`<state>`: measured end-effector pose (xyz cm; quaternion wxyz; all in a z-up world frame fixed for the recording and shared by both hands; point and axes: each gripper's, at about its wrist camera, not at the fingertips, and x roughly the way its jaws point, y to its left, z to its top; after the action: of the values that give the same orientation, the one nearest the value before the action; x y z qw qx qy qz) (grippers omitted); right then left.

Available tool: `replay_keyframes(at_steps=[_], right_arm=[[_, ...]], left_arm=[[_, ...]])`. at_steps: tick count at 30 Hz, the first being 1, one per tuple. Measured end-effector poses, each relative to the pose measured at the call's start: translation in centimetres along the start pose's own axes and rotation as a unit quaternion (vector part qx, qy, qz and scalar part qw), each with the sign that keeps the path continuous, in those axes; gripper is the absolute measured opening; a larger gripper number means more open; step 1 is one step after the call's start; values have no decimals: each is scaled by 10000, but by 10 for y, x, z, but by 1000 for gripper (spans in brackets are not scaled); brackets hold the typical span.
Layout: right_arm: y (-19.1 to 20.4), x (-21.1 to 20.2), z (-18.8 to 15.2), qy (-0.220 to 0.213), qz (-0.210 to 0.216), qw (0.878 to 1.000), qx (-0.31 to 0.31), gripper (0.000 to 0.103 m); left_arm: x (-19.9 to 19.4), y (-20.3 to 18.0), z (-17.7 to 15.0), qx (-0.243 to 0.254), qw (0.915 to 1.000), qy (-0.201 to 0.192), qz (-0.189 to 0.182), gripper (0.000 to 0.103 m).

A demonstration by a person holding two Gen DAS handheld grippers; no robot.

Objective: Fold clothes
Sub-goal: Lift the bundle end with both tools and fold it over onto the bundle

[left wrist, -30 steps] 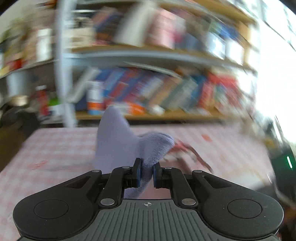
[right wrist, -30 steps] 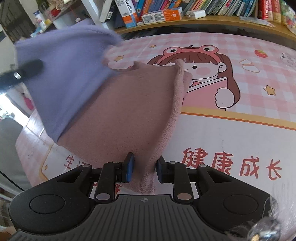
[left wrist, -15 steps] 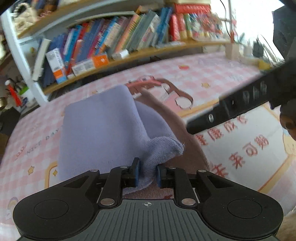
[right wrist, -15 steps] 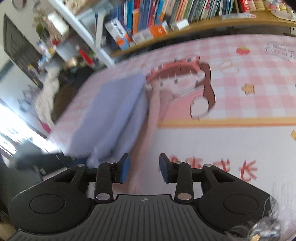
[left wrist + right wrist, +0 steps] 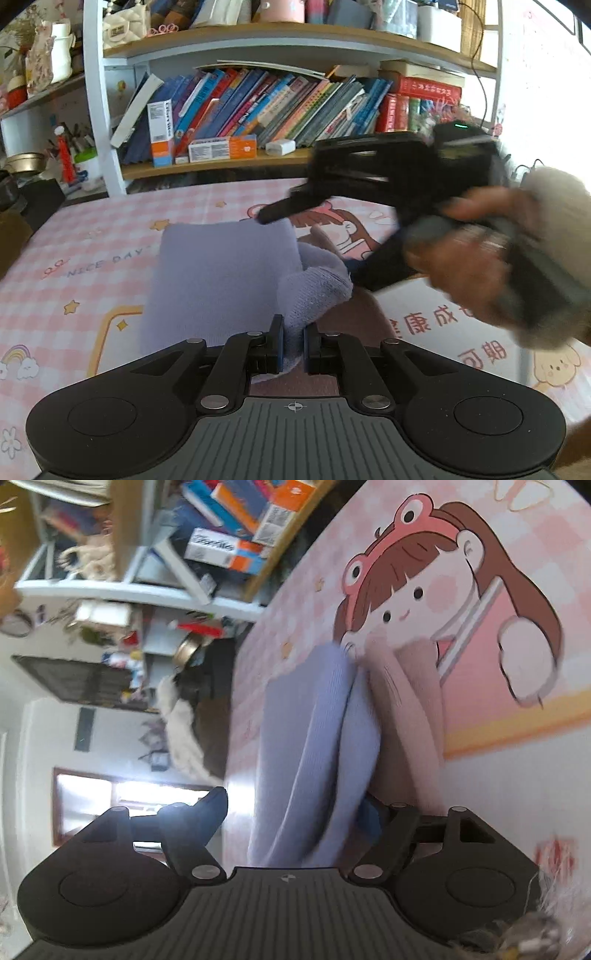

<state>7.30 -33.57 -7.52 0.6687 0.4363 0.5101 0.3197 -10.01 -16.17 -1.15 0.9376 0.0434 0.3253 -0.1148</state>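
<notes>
A lavender garment (image 5: 221,273) lies folded flat on the table, over a dusty-pink garment (image 5: 354,321). My left gripper (image 5: 293,347) is shut on a bunched lavender fold at the near edge, its jaws still pressing tighter. My right gripper (image 5: 308,243) reaches in from the right, rolled on its side. Its jaws are opening and straddle the lavender garment's right edge. In the right wrist view the lavender garment (image 5: 306,738) runs between the spread fingers of the right gripper (image 5: 291,812) without being pinched. The pink garment (image 5: 406,709) lies beside it.
The table mat (image 5: 92,258) is pink check with a cartoon girl (image 5: 424,602). A bookshelf (image 5: 258,110) stands right behind the table. A person's hand (image 5: 472,258) in a fuzzy sleeve holds the right gripper. Dark clutter sits beyond the table's left edge (image 5: 22,206).
The right gripper let go of the pink garment, opened wide and rolled onto its side. The left gripper brought the lavender garment down flat onto the table, still holding its fold.
</notes>
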Motion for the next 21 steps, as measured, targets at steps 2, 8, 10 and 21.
replay_keyframes(at_steps=[2,8,10,21], right_arm=[[7,6,11,-218,-163,9996,-74,53],[26,-9,27,-1128,-77,9916,-629,52],[24,-18,27,-1443,-46,9876,-625,52],[7,-51,-9,-1131,-1282,9776,-1229,56]], left_arm=[[0,-1,-1,92,9999,39,39,8],[16,-11,-8,427,9981,445,38,15],[21,-14,-11,529,9969,574,16,15],[26,-28,-20,1089,9911,724,-234,46]])
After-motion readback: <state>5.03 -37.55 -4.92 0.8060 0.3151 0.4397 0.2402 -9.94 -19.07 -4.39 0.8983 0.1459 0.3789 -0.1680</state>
